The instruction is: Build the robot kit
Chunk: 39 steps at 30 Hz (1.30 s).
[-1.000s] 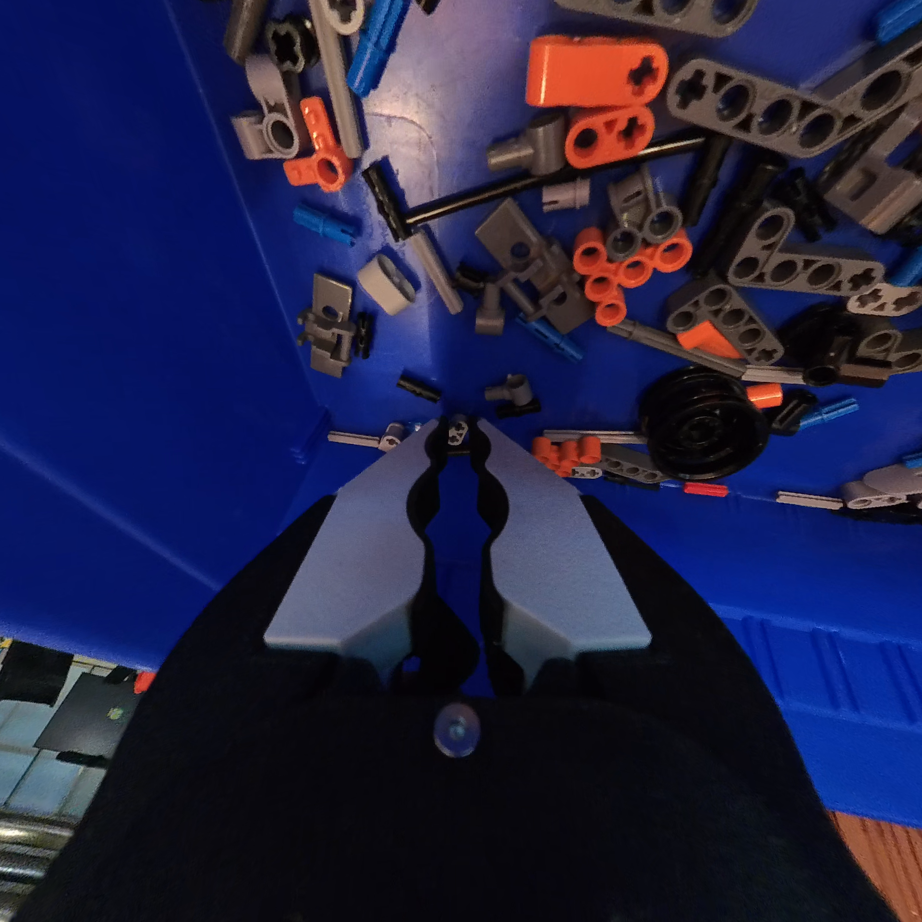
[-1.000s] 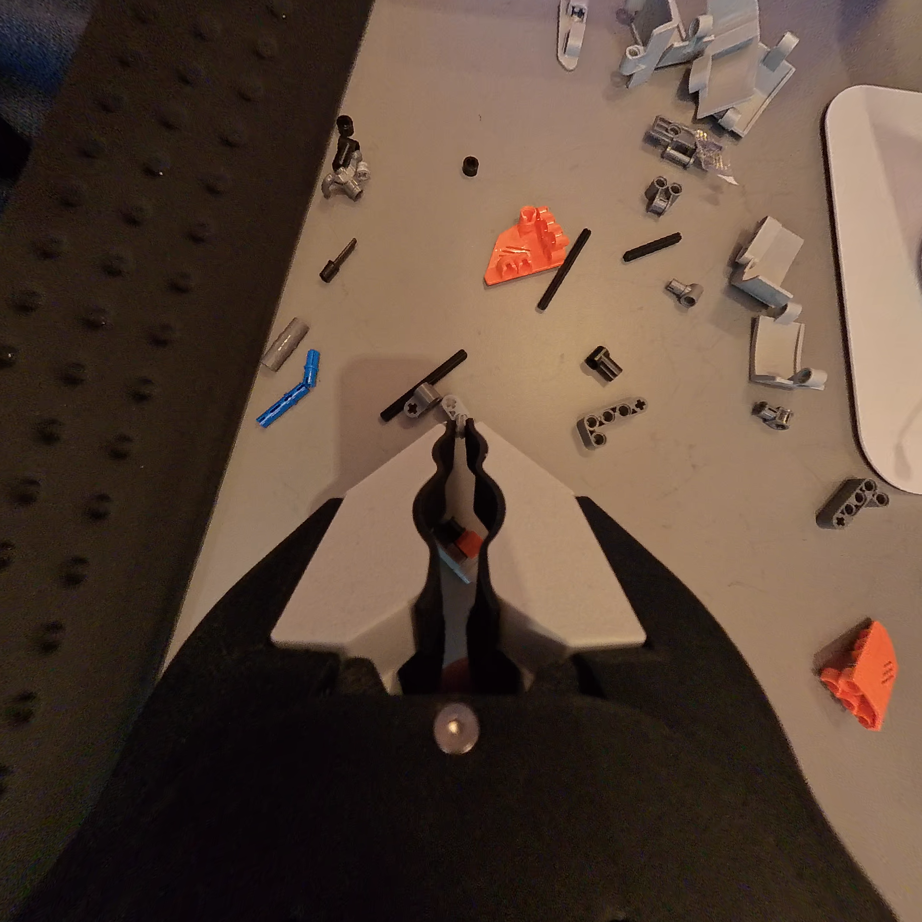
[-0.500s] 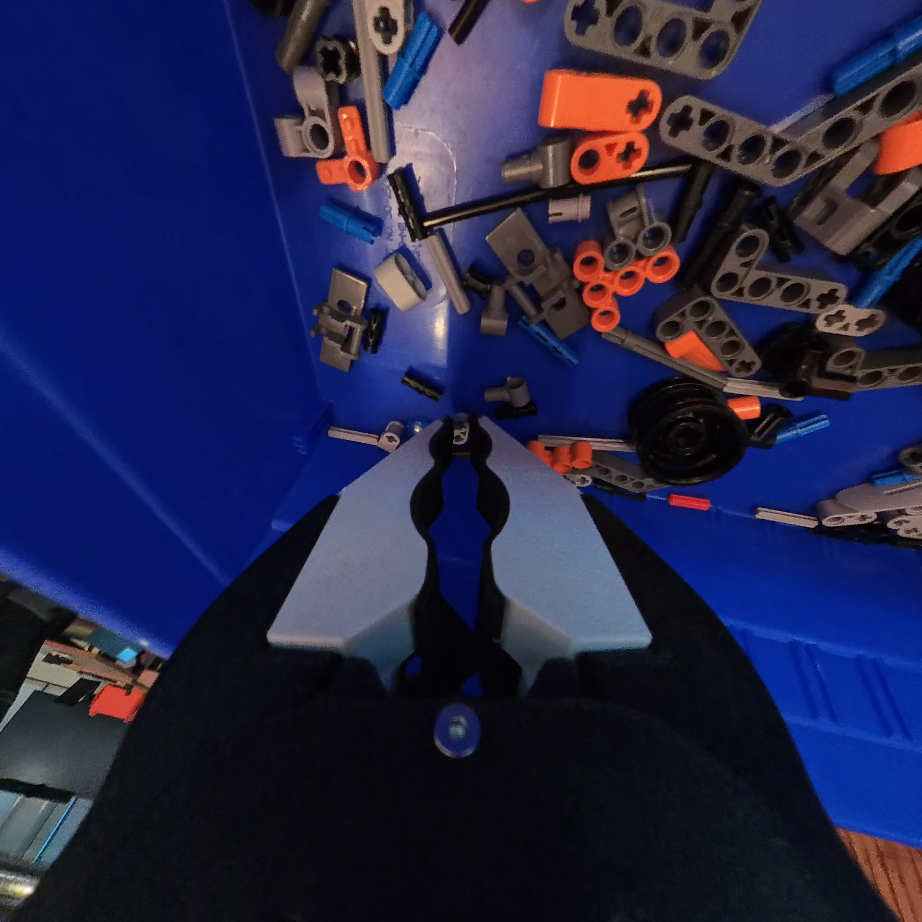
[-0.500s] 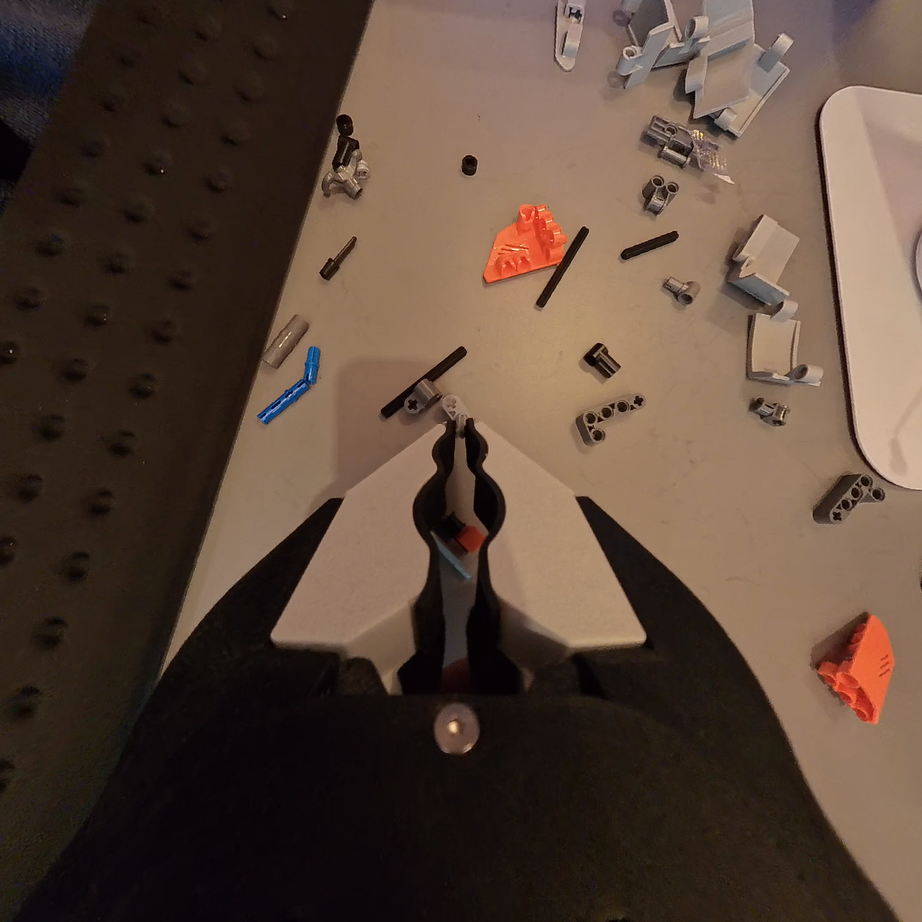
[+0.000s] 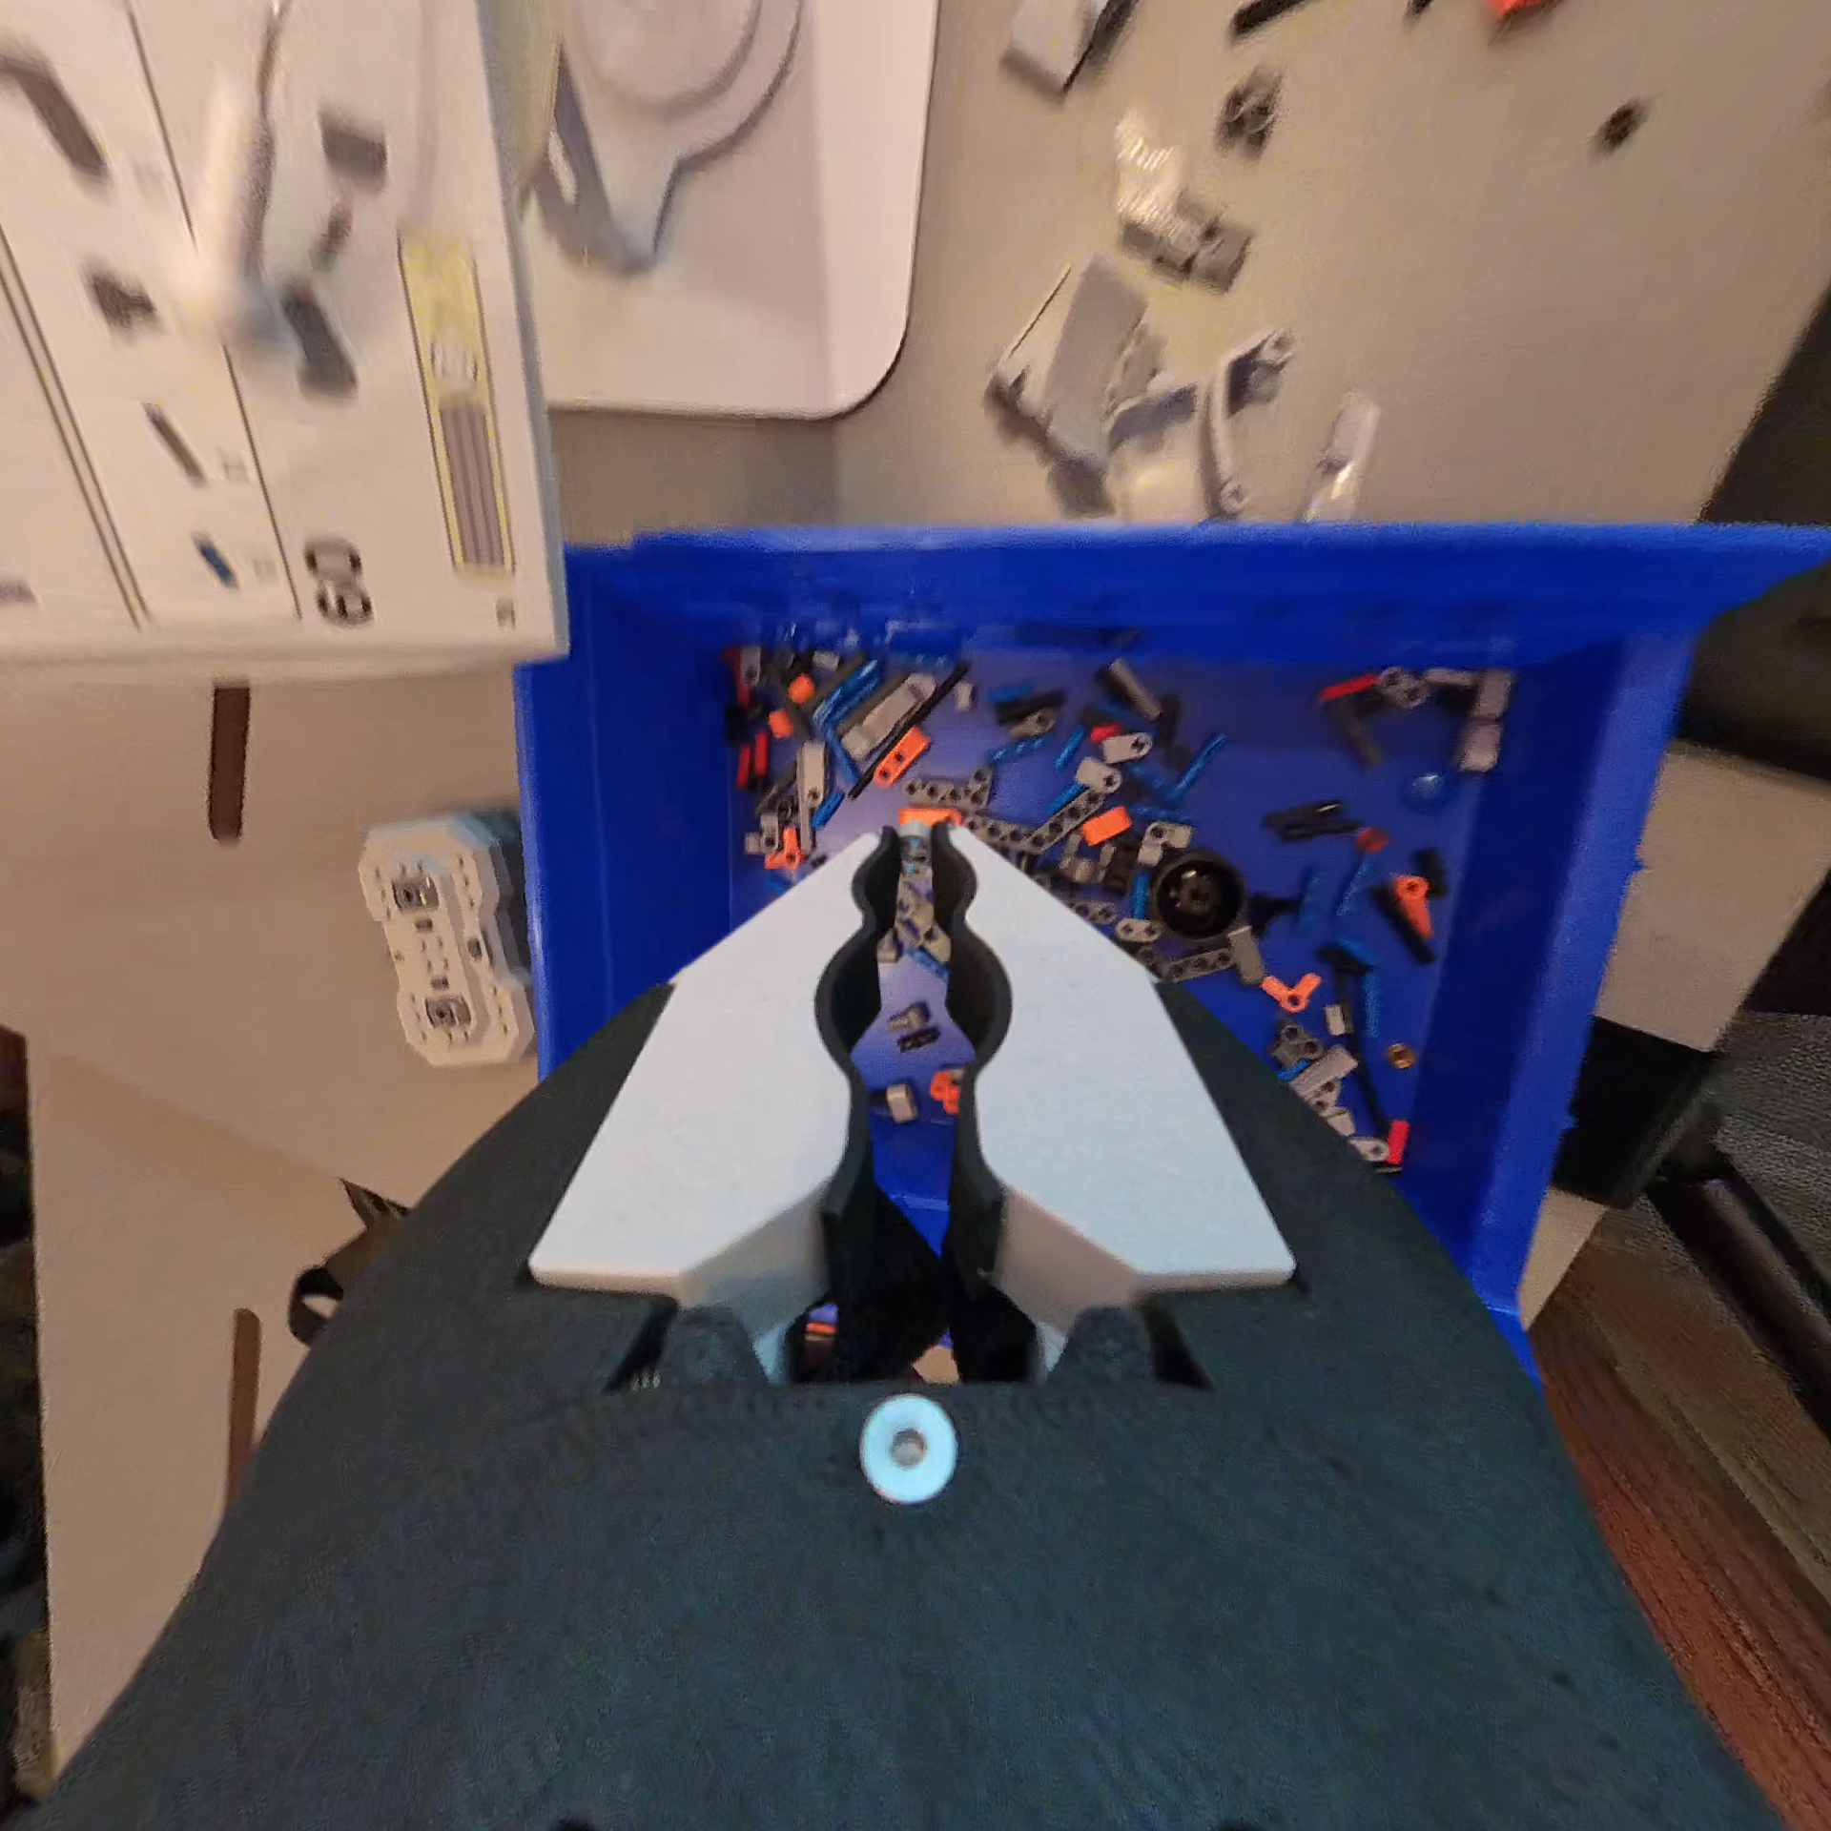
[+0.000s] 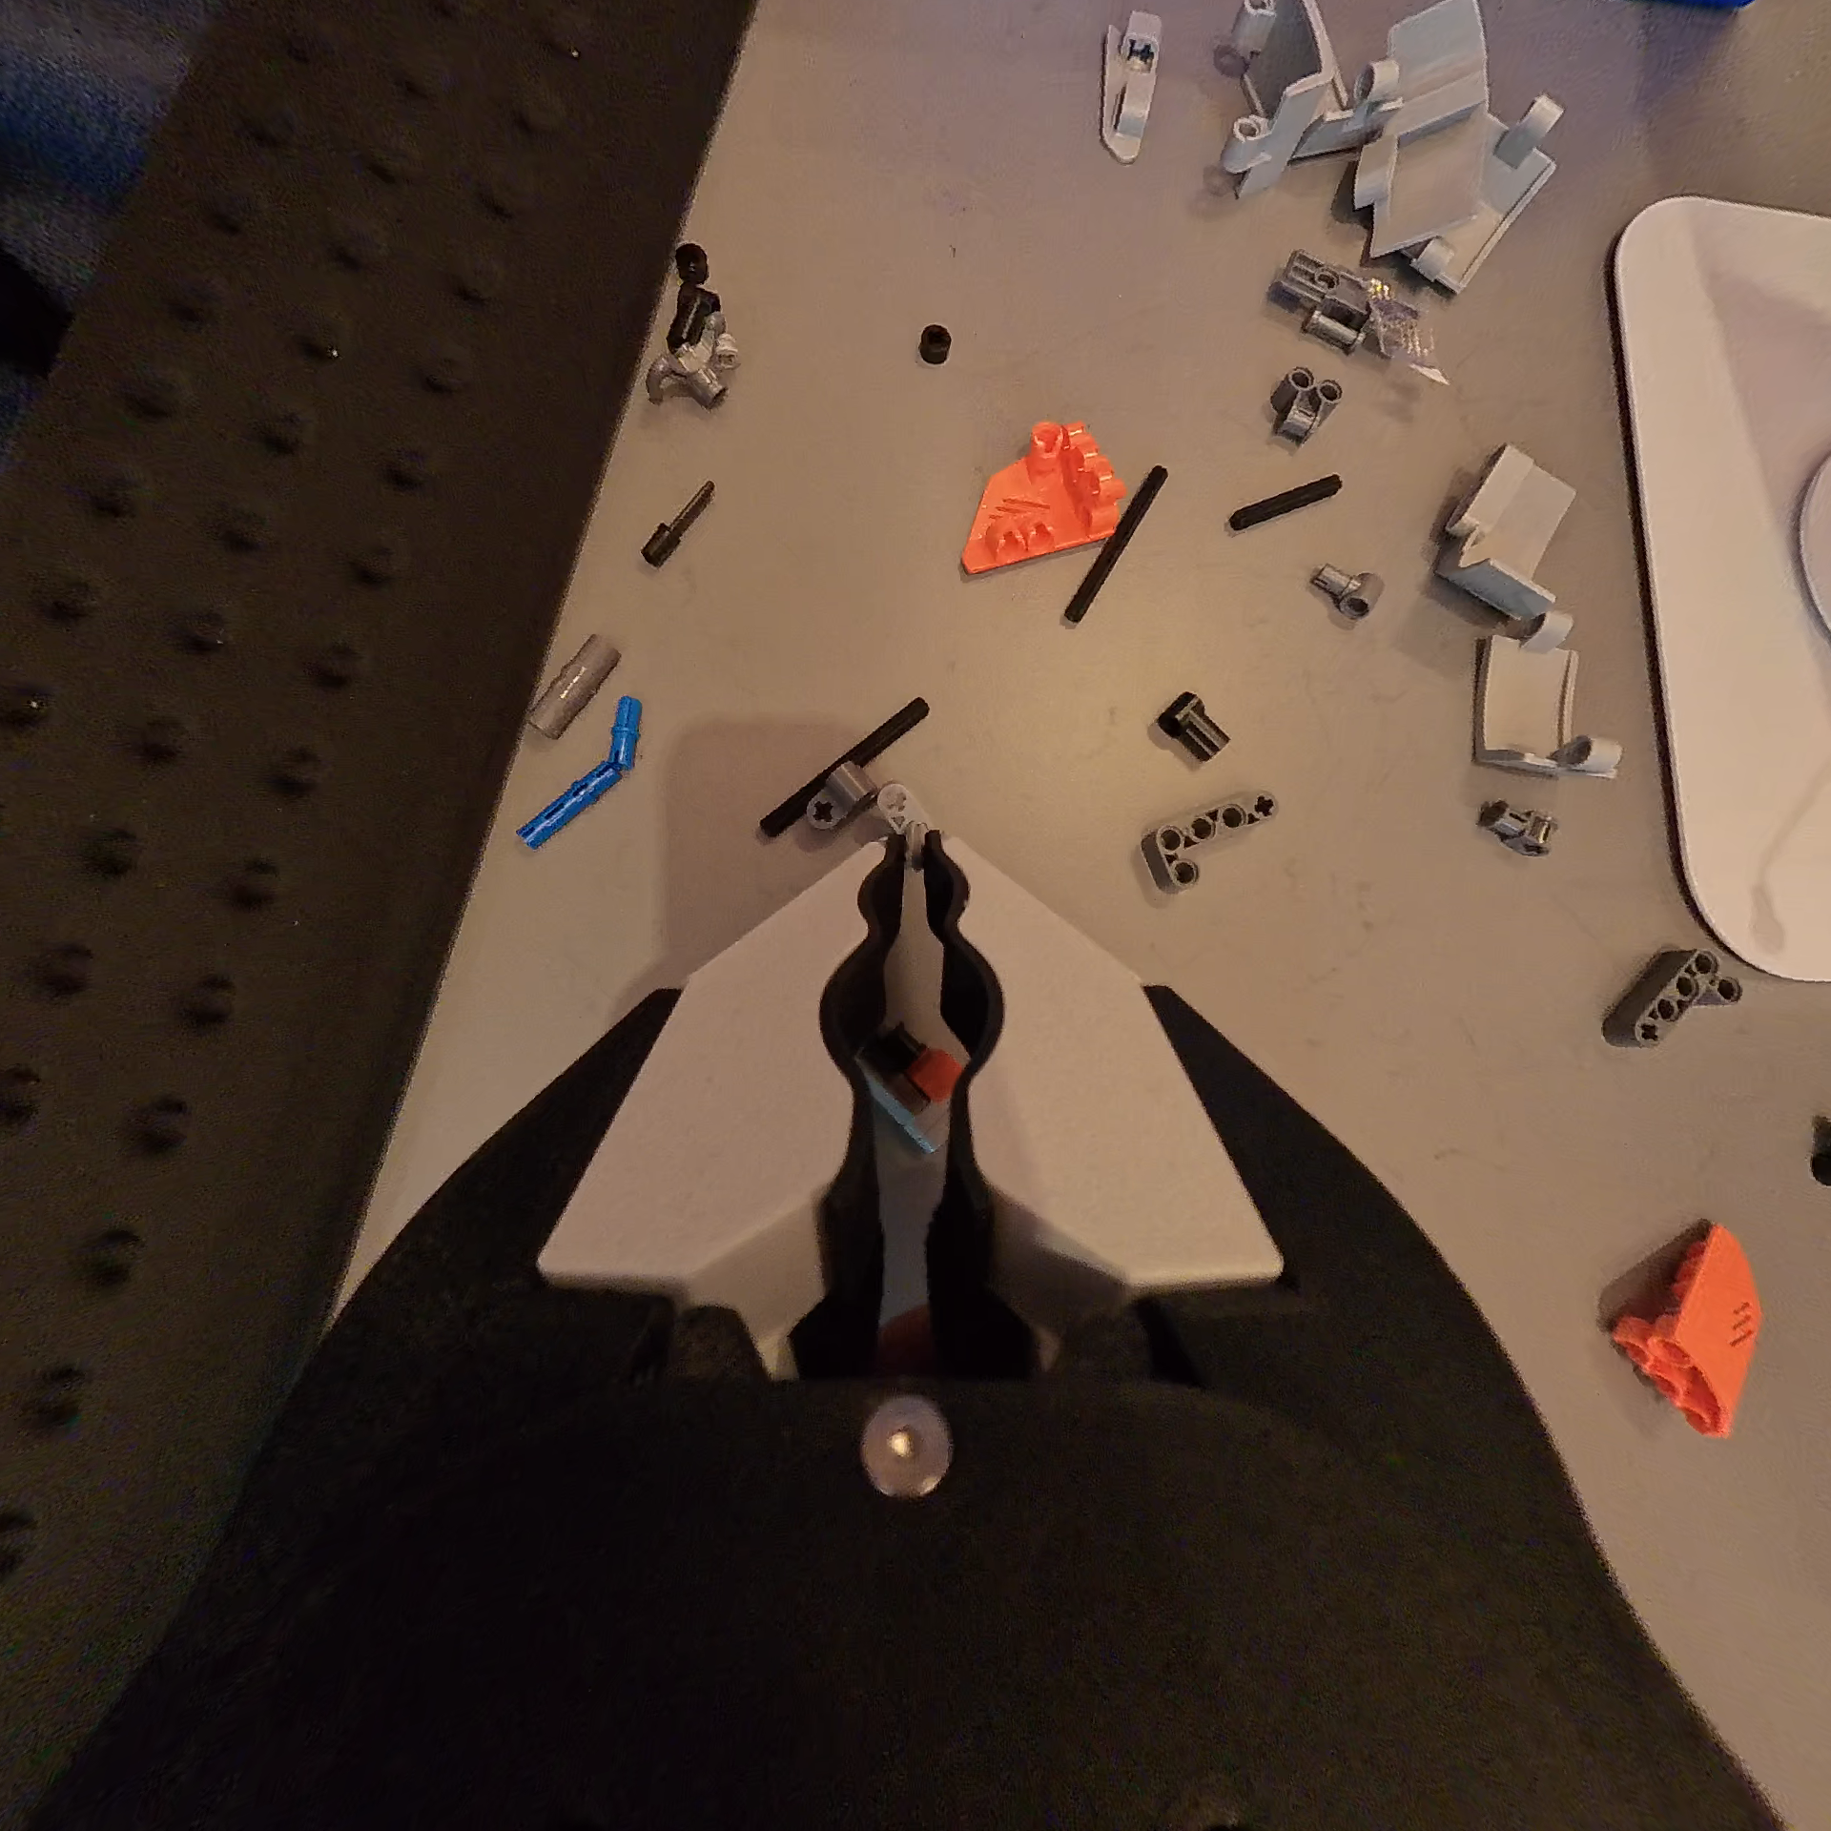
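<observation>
Above blue bin (image 5: 1585, 892): left gripper (image 5: 914, 840) pinching small grey piece (image 5: 917, 830) | right gripper (image 6: 910, 850) pinching light-grey connector (image 6: 900, 807)

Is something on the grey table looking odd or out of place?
Little stands out. The blue pin looks bent in its middle and lies near the table edge, beside the black studded mat.

The left hand-held gripper (image 5: 915, 844) pinches a small grey pin-like piece (image 5: 917, 830) at its tips, above the blue bin (image 5: 634, 793) of loose building-toy parts. The right hand-held gripper (image 6: 914, 850) is closed on a light grey connector (image 6: 900, 807), whose round end touches a grey bush on a black axle (image 6: 842, 768) lying on the surface (image 6: 991, 248).
</observation>
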### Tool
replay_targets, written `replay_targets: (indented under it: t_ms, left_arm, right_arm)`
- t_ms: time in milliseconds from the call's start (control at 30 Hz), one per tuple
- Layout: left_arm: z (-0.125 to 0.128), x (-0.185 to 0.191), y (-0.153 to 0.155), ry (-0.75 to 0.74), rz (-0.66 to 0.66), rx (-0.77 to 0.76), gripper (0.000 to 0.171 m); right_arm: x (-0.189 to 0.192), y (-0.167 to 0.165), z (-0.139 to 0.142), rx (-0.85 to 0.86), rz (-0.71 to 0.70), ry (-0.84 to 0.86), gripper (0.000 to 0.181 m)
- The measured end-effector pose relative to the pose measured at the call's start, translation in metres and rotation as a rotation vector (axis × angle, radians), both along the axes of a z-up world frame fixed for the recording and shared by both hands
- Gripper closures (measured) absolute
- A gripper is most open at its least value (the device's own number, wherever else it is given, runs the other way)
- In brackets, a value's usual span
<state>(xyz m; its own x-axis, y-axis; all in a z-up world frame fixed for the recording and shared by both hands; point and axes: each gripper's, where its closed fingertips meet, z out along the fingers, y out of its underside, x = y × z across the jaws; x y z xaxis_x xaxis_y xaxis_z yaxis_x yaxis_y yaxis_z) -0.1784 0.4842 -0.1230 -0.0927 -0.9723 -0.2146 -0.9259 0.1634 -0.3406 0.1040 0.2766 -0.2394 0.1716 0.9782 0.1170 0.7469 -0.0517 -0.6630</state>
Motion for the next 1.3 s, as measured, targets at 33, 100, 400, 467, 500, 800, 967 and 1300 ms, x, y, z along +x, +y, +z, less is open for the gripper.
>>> replay_targets:
  t_ms: [33,100,400,467,500,800,967,1300]
  left_arm:
    - [0.007,0.007,-0.009,-0.011,-0.028,0.004,0.166]
    - [0.021,0.027,-0.029,-0.053,-0.095,0.007,0.166]
    - [-0.004,0.123,-0.124,0.046,-0.413,-0.023,0.166]
    - [-0.032,0.136,-0.134,0.139,-0.467,-0.021,0.166]
    - [-0.046,0.14,-0.14,0.19,-0.486,-0.05,0.166]
    - [-0.118,0.156,-0.147,0.384,-0.575,-0.094,0.157]
    - [-0.099,0.158,-0.136,0.295,-0.5,-0.096,0.134]
    - [0.0,0.032,-0.06,0.184,-0.056,-0.011,0.156]
  right_arm:
    - [0.0,0.0,0.0,0.001,0.0,-0.001,0.18]
    - [0.0,-0.001,0.001,0.003,0.002,0.0,0.18]
    - [-0.001,-0.002,0.0,0.005,0.004,-0.003,0.18]
    - [-0.001,-0.002,-0.001,0.004,0.006,-0.005,0.18]
    - [-0.001,-0.003,-0.001,0.003,0.006,-0.004,0.18]
    - [-0.002,-0.003,-0.004,-0.006,0.011,-0.003,0.18]
    - [-0.002,-0.003,-0.004,-0.009,0.011,0.003,0.18]
    - [-0.003,-0.002,-0.004,-0.026,0.008,0.026,0.18]
